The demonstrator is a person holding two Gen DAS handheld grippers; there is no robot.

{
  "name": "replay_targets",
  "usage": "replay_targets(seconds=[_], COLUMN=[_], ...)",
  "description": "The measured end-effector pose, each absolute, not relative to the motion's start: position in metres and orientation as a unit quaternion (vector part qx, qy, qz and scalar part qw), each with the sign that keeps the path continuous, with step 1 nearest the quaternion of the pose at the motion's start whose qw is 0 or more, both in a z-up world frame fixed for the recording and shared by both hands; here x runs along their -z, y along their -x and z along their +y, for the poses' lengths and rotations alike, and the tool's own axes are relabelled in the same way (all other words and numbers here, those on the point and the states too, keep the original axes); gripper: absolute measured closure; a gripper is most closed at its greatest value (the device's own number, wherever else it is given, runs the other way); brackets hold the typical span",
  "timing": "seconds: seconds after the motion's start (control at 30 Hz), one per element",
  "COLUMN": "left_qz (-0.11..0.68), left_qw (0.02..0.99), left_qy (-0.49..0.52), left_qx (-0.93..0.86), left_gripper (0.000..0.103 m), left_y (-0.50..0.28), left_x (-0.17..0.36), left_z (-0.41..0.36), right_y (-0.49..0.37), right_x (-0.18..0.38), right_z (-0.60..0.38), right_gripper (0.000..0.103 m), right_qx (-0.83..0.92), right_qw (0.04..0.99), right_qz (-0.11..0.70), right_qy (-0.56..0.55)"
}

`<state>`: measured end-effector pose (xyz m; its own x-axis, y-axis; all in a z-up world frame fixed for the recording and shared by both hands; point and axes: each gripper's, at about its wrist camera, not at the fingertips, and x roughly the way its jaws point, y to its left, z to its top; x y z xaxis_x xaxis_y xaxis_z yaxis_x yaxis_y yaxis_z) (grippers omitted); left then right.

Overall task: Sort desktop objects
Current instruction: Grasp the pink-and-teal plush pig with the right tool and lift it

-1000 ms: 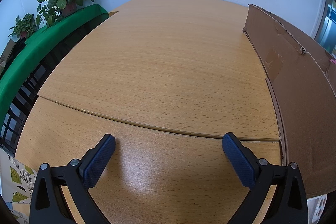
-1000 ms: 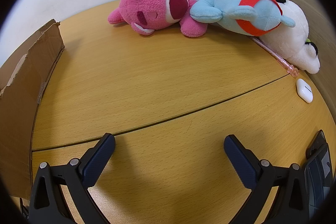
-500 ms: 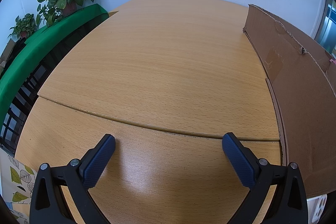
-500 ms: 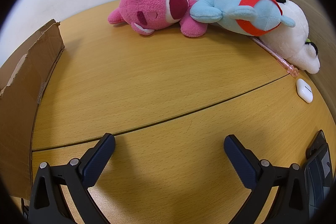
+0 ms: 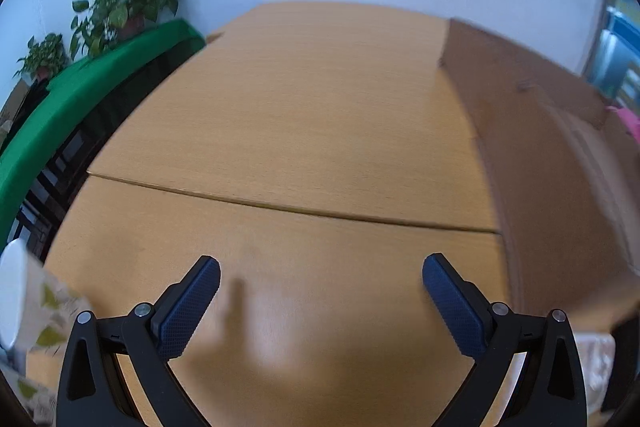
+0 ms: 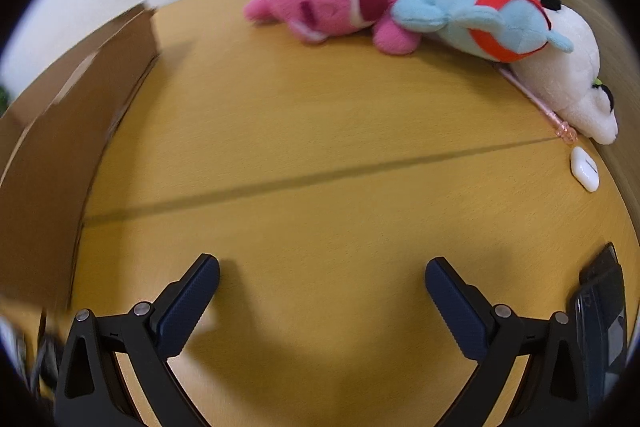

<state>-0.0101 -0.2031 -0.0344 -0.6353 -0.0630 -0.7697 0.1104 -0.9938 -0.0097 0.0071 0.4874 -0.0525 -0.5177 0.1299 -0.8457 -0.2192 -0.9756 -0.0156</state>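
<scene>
The wooden desk (image 5: 304, 131) filled both views, a seam crossing it from side to side. A brown cardboard box (image 6: 60, 147) stood along the 9 o'clock edge of the right wrist view and along 3 o'clock of the left wrist view (image 5: 560, 167), blurred in both.

At 12 to 2 o'clock of the right wrist view lay a row of plush toys, each touching the next: a pink plush (image 6: 332, 3), a light-blue plush with a red band (image 6: 484, 15) lying against it, and a cream-white plush (image 6: 560, 67) behind and under the blue one. A thin pink pen (image 6: 540, 103) ran along the cream toy's lower edge. Just beside its tip, at 3 o'clock, sat a small white earbud case (image 6: 585, 169). A dark device (image 6: 600, 307) lay at 4 o'clock.

Potted plants (image 5: 128, 3) stood at 10 o'clock of the left view, above a green cloth (image 5: 80, 99).

The left gripper (image 5: 321, 277) hung above bare desk, fingers spread wide, holding nothing. The right gripper (image 6: 322, 279) was likewise spread wide and empty, well short of the toys.
</scene>
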Motion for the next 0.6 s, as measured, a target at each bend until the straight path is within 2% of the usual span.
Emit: replay_targets(seconds=[0.13,0.27,0.4,0.6], left_qz=[0.009,0.012,0.060,0.129], left_qw=[-0.006,-0.094,-0.192,-0.251], left_qy=[-0.372,-0.328,-0.333,-0.429], left_qx=[0.928,0.940,0.921,0.858], left_gripper=[0.001,0.000,0.000,0.001], left_y=[-0.061,-0.129,-0.168,-0.172], left_x=[-0.029,-0.083,-0.094,-0.038], left_z=[-0.175,-0.142,-0.112,-0.084], right_y=[-0.079,-0.158,-0.209,-0.233], right_x=[0.030,-0.013,-0.047,-0.054], right_z=[0.448,0.390,0.343,0.266], right_gripper=[0.000,0.000,0.000,0.000], right_qx=[-0.886,-0.911,-0.931,-0.901], right_qw=[0.062,-0.025,-0.109,-0.277], right_qz=[-0.047,-0.128,-0.113,-0.035], right_qy=[0.456,0.392,0.330,0.331])
